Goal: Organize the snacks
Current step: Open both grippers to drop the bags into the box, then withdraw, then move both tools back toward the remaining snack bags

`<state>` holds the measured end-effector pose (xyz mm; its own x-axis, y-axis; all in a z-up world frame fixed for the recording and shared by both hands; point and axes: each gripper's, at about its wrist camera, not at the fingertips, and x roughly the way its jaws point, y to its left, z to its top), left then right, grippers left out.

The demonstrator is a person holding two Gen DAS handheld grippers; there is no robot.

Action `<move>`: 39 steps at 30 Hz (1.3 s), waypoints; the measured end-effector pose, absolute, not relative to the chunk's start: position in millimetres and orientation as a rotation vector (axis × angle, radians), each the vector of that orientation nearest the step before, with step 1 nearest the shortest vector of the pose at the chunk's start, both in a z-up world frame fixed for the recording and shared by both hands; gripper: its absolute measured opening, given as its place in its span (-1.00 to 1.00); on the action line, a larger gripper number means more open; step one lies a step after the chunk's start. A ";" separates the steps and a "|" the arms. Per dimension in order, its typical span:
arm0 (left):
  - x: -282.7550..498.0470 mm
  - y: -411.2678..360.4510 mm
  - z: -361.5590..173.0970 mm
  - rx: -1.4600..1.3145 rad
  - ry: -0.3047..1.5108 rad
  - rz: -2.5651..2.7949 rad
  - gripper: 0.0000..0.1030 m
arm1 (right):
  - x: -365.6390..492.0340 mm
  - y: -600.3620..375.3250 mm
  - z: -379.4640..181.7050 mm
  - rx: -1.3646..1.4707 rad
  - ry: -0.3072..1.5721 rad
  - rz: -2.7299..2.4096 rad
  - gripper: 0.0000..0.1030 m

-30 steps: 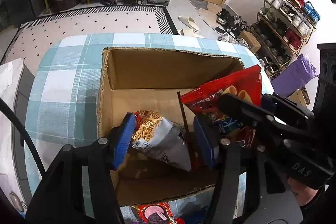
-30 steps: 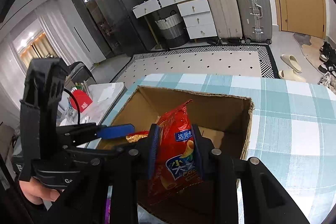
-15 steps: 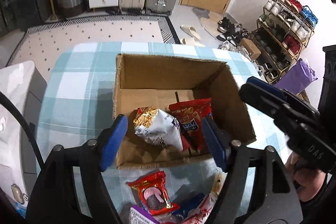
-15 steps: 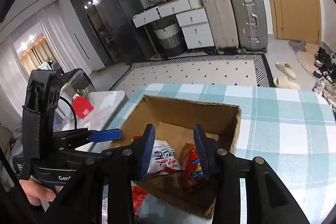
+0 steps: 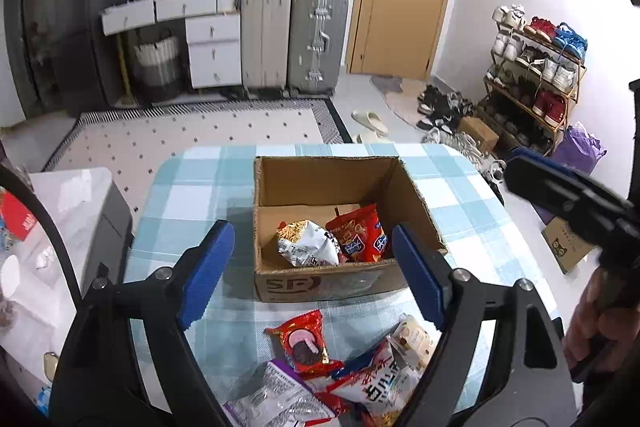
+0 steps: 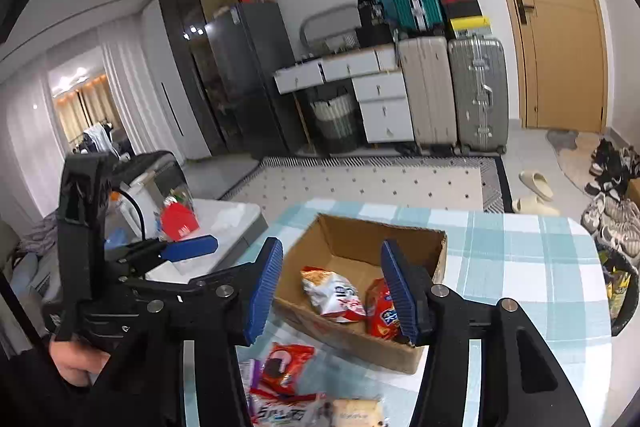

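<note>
1. Snacks lying in two places: a white bag (image 5: 306, 243) and a red bag (image 5: 358, 233) inside the cardboard box (image 5: 332, 283), a loose pile (image 5: 340, 375) on the checked table (image 5: 192, 195) just before it.
2. Left tongs (image 5: 314, 267) gaping wide, gripping nothing, hovering over the box's near wall.
3. Right tongs (image 6: 332, 287) likewise spread wide, holding nothing.

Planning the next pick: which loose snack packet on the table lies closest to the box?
The red cookie packet, just before the cardboard box; the other packets lie farther back.
</note>
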<state>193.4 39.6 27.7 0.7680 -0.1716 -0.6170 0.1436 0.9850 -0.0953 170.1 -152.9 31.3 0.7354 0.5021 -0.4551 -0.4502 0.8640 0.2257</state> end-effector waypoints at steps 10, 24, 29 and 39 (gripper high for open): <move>112.1 44.8 45.9 0.011 0.549 -0.080 0.61 | 78.0 -166.7 55.7 0.077 0.379 0.533 0.48; 22.4 55.0 27.4 0.043 0.505 -0.014 0.65 | -10.6 -196.8 44.8 0.138 0.262 0.533 0.99; -3.3 55.7 19.5 0.027 0.495 -0.014 0.75 | -20.5 -201.2 30.9 0.126 0.280 0.502 0.99; -37.1 52.9 0.1 -0.007 0.468 -0.012 0.99 | -23.8 -202.0 -3.1 0.100 0.331 0.454 0.99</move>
<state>-37.1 52.9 0.1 0.8924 -0.0132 -0.4511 0.0101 0.9999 -0.0093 -23.8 -202.0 -3.1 0.8467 0.4454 -0.2909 -0.4133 0.8951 0.1675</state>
